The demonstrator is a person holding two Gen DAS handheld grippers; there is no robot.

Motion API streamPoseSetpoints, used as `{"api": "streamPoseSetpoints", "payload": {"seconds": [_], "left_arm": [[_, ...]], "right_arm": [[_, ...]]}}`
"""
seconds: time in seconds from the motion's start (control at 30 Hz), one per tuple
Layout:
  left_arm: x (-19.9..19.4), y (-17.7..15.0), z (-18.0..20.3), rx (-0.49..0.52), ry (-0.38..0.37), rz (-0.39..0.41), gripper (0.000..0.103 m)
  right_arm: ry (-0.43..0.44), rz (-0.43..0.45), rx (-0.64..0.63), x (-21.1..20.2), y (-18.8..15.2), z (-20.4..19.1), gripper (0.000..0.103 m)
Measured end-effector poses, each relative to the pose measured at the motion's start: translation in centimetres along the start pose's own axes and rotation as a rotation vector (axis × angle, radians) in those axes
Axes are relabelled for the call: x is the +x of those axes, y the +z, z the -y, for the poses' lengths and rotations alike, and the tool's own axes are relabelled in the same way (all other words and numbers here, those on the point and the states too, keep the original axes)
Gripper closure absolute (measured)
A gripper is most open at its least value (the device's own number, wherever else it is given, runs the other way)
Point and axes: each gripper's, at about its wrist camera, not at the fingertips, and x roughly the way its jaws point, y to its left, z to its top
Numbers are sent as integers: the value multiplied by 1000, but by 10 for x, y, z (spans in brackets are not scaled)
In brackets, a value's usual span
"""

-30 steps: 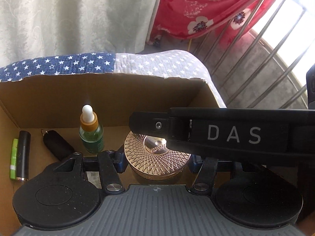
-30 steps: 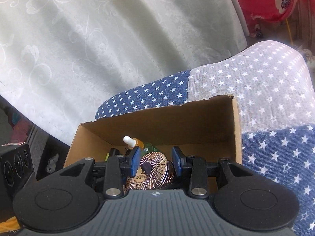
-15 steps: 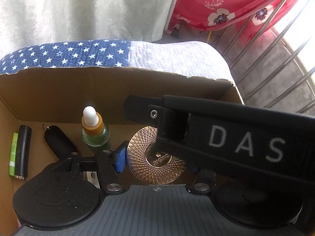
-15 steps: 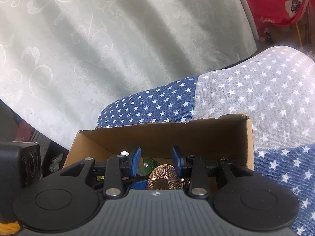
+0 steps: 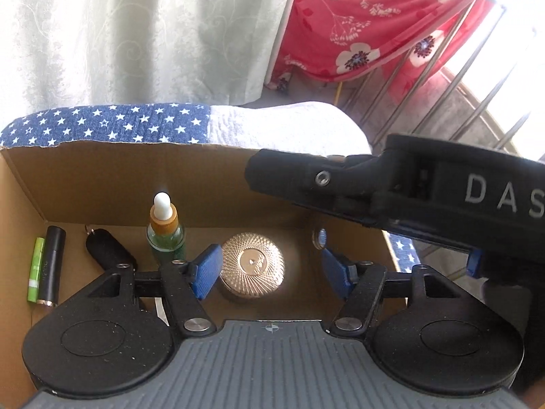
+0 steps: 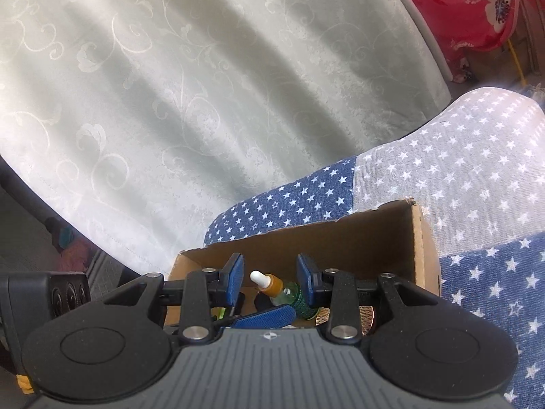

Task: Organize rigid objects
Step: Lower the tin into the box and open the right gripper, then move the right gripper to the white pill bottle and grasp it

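Left wrist view: the left tool [image 5: 269,272], jaws just widened and empty, straddles the round gold ribbed compact [image 5: 252,270] at frame centre (right tool [image 6: 269,277] half-open, empty); a careless swing could topple the green dropper bottle [image 5: 166,228].

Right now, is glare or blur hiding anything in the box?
Left wrist view: the window is blown out, the dropper bottle tip glares white, and the gold compact shines but reads sharp. Right wrist view: sharp, though the tongs hide most of the box.
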Motion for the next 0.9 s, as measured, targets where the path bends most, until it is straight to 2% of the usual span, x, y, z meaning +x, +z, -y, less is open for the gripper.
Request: {"api": "streamPoseSetpoints", "payload": {"seconds": [0.17, 0.3, 0.43, 0.53, 0.7, 0.83, 0.9], "left_arm": [[-67, -36, 0, 32, -135, 48, 32], [-126, -74, -10, 87, -159, 121, 26], [-177, -117, -36, 119, -151, 229, 20], [-199, -148, -64, 117, -113, 303, 18], [-209, -191, -121, 28, -53, 389, 18], [-196, -210, -143, 41, 32, 404, 17], [-186, -215, -146, 59, 50, 409, 17]], "right_arm": [[71, 124, 1, -64, -26, -25, 65], [146, 190, -33, -110, -62, -46, 65], [174, 209, -66, -133, -106, -61, 64], [181, 191, -76, -131, -135, -70, 63], [164, 85, -94, -96, -175, -93, 63], [138, -10, -131, -62, -192, -116, 63], [117, -42, -158, -48, -199, -129, 63]]}}
